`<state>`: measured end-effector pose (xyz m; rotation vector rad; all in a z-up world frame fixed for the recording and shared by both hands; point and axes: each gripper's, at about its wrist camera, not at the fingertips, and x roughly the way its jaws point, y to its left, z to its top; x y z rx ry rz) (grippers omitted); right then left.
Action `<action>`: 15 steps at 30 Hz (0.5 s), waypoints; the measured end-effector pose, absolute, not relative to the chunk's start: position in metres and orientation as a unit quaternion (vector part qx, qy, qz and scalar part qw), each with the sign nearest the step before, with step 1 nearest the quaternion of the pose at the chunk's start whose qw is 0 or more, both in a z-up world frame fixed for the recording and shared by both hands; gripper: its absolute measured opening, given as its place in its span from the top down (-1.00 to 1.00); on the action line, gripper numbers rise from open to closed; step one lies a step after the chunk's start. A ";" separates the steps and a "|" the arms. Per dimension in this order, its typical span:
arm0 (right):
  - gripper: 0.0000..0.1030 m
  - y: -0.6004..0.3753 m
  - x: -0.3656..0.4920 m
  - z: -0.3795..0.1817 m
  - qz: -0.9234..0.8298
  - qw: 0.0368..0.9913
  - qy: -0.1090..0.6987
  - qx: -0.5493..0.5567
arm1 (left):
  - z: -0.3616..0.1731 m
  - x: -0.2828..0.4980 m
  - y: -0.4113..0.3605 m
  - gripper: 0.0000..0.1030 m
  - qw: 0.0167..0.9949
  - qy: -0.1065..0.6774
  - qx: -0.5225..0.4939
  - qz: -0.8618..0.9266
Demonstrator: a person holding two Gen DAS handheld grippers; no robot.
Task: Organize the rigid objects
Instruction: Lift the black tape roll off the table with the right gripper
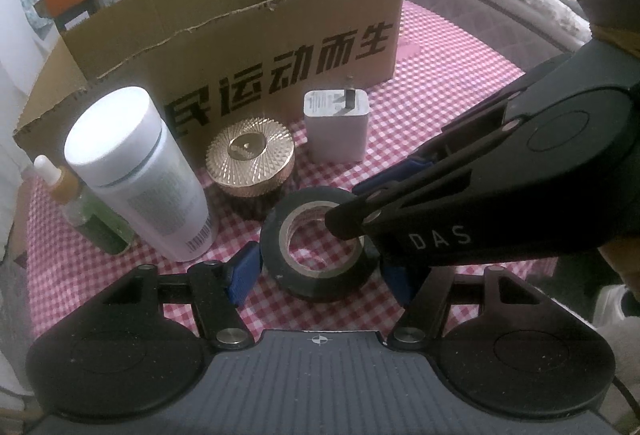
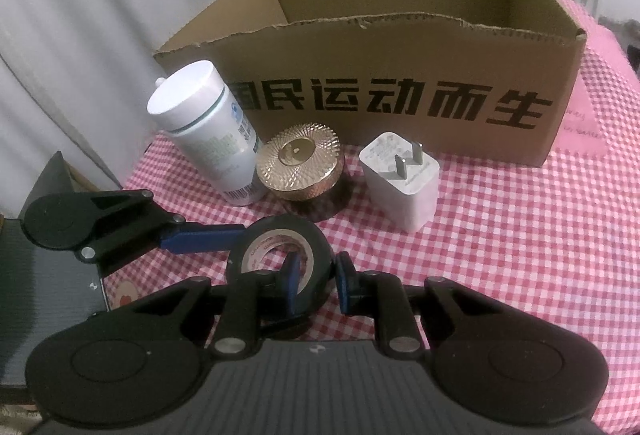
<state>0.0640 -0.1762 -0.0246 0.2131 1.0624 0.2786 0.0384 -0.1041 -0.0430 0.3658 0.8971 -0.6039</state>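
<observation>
Flat on the red-checked surface (image 1: 420,123), in front of the cardboard box (image 1: 240,55) and well clear of its printed wall: a black tape roll (image 1: 276,231), hole facing up, axis upright.

Closing in from both sides, two hand-held tools. Left tool (image 1: 320,277) released, blue pads spread to either side of the roll, one just beside its left flank, the other just beside its right, neither clearly pressing. Right tool (image 2: 320,287) reaching in from the box's right-hand end, one finger dipped into the cardboard core, the other outside the rim, the roll's wall between the two. Jaws narrow, but cannot tell from either view whether clenched on the wall or only bracketing it.

Between the roll and the box, in a row along the box's front wall: a green dropper bottle (image 1: 80,211) nearest its left end, then a white plastic bottle (image 1: 140,171), a gold-lidded jar (image 1: 250,159) and a white plug-in charger (image 1: 336,127) standing prongs up. All untouched, none in the box as far as visible.

Judged the step in hand: picking up the roll for the box. Hinges on one relation: the roll directly between both tools, with the right one better placed, already hooked through the core. Likely needs a firm pinch on the wall, then a lift up and forward over the torn front edge of the box. Risks: the roll swinging or slipping on a single-wall pinch, and a bump against the gold-lidded jar just behind it on the box side.
</observation>
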 end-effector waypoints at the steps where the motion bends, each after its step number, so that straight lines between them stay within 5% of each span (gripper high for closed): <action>1: 0.60 -0.175 0.063 -0.024 0.131 0.848 0.503 0.101 | -0.043 0.038 -0.103 -0.27 0.842 0.424 0.173 -0.286; 15: 0.60 -0.171 0.058 -0.010 0.128 0.854 0.496 0.091 | -0.032 0.031 -0.096 -0.27 0.850 0.409 0.170 -0.286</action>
